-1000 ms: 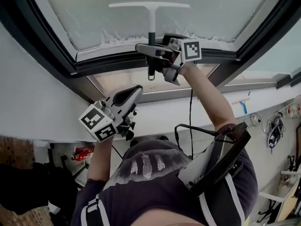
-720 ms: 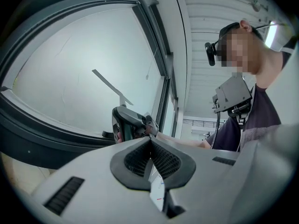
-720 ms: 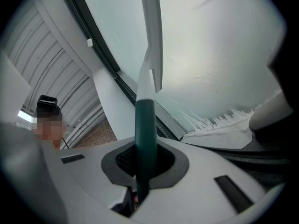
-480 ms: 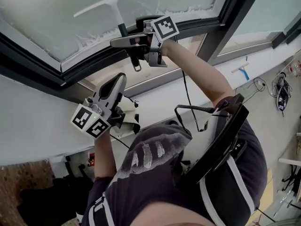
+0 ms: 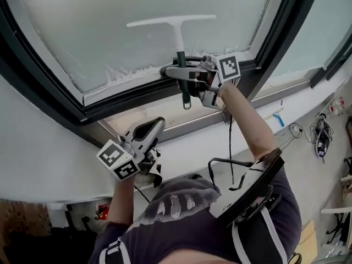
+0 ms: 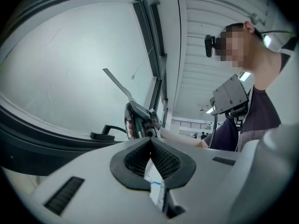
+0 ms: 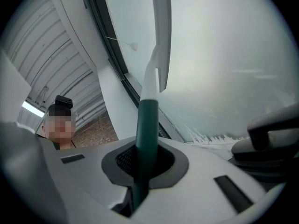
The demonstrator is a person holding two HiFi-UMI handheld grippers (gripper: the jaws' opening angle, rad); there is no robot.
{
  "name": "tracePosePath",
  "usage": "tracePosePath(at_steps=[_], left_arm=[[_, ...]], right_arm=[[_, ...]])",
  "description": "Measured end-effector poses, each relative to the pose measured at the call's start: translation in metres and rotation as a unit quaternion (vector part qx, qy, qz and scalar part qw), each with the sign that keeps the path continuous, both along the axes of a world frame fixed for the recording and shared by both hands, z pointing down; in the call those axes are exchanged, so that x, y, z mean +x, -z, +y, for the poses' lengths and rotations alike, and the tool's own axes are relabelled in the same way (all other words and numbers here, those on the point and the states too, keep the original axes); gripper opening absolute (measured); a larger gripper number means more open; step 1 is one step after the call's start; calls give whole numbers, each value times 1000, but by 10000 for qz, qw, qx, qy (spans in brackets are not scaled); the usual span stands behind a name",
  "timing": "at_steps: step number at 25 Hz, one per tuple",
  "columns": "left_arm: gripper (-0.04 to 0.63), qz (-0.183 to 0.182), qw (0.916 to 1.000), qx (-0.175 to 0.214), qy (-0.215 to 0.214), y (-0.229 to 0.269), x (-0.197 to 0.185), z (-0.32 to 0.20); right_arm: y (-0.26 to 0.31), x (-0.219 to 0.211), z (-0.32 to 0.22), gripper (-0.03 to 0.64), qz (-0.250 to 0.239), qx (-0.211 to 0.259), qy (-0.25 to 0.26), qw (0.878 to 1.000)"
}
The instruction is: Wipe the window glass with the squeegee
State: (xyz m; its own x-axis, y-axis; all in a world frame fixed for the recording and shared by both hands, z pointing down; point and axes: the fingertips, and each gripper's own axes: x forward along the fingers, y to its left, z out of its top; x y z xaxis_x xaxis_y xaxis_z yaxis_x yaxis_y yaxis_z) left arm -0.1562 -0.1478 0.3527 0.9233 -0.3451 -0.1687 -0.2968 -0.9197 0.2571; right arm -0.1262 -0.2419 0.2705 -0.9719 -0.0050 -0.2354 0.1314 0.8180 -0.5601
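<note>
Right gripper view: right tongs (image 7: 140,167) clamp the squeegee (image 7: 148,115) by its handle; left tongs (image 6: 150,155) closed, empty.

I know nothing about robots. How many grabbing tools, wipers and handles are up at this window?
Grey hand-held grippers: 2, the left gripper with jaws together and empty, the right gripper shut on the wiper
White-bladed, green-handled squeegee: 1
Black window handle: 1
Total: 4
</note>
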Motion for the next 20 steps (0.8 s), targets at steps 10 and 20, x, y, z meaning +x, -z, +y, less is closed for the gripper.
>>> tracePosePath(at_steps=[10, 20], left_arm=[[6, -23, 9992, 385, -101, 37, 93, -14], [5, -3, 9981, 476, 394, 42, 207, -35]], right_arm=[[68, 112, -12, 8, -108, 461, -207, 9987], [115, 191, -28, 6, 1349, 1361, 278, 9811]])
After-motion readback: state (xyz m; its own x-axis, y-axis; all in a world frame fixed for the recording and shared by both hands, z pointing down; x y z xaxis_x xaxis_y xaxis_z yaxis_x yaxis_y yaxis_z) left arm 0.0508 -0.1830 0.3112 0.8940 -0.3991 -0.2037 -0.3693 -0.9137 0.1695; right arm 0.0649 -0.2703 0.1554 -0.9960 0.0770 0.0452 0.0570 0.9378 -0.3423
